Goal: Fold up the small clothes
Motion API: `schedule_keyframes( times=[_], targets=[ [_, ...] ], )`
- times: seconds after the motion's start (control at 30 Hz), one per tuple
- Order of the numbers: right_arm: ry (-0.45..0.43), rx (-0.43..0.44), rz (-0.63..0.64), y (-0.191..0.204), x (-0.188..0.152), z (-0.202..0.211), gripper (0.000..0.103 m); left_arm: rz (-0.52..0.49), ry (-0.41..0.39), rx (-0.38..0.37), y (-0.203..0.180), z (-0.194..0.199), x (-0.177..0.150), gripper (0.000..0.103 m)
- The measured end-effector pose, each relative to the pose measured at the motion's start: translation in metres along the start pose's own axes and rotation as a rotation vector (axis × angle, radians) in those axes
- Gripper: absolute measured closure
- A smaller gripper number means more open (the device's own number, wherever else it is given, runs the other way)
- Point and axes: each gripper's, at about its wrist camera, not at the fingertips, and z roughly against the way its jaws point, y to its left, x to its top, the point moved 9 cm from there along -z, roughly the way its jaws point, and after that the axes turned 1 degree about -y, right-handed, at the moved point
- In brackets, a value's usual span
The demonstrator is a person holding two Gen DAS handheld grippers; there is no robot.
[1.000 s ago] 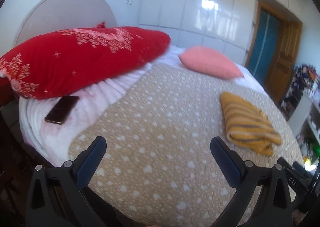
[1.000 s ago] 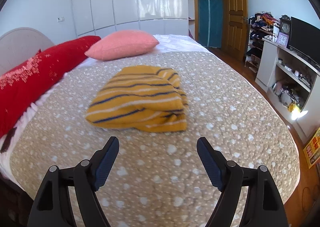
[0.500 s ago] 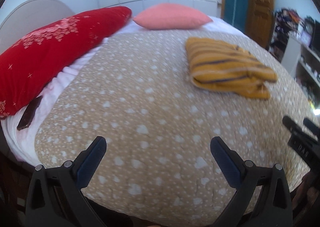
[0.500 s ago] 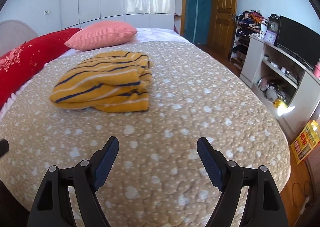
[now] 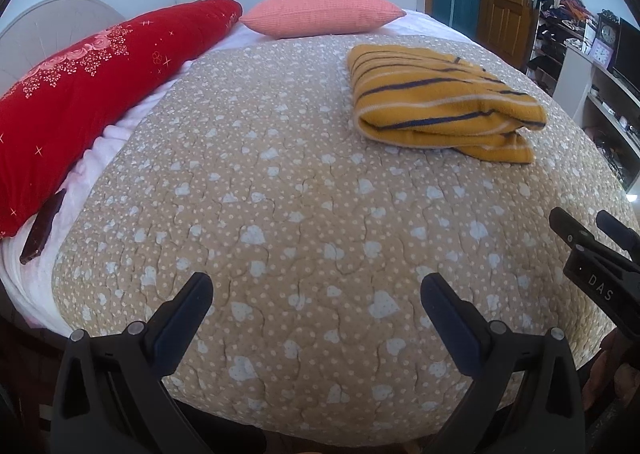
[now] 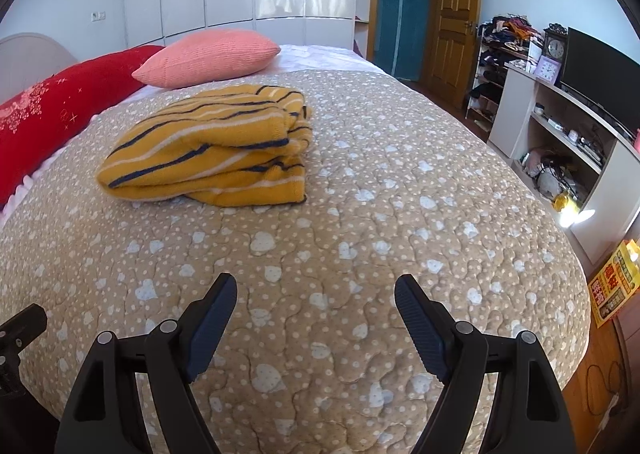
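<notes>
Well apart from the folded striped garment (image 6: 212, 150), left tongs (image 5: 316, 294) and right tongs (image 6: 316, 296) wide, empty.

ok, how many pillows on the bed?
2: red pillow along the left edge by the headboard, pink pillow at the far end. Others may lie out of frame.

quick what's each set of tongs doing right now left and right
Left tongs: open, holding nothing, above the bedspread.
Right tongs: open, holding nothing, short of the folded yellow sweater.

Left gripper (image 5: 316, 296) agape; right gripper (image 6: 316, 296) too (empty)
</notes>
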Motion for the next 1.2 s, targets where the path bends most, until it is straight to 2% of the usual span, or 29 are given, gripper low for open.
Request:
schedule_keyframes(
  times=[0.77,1.2],
  targets=[
    [0.007,0.005,-0.003,0.002,-0.003,-0.002,0.018,-0.059,0.026,-0.022,-0.020,-0.007,-0.010,0.000],
    [0.019,0.011,-0.008,0.000,-0.006,-0.005,0.017,-0.058,0.065,-0.058,-0.027,-0.014,-0.020,0.000]
  ],
)
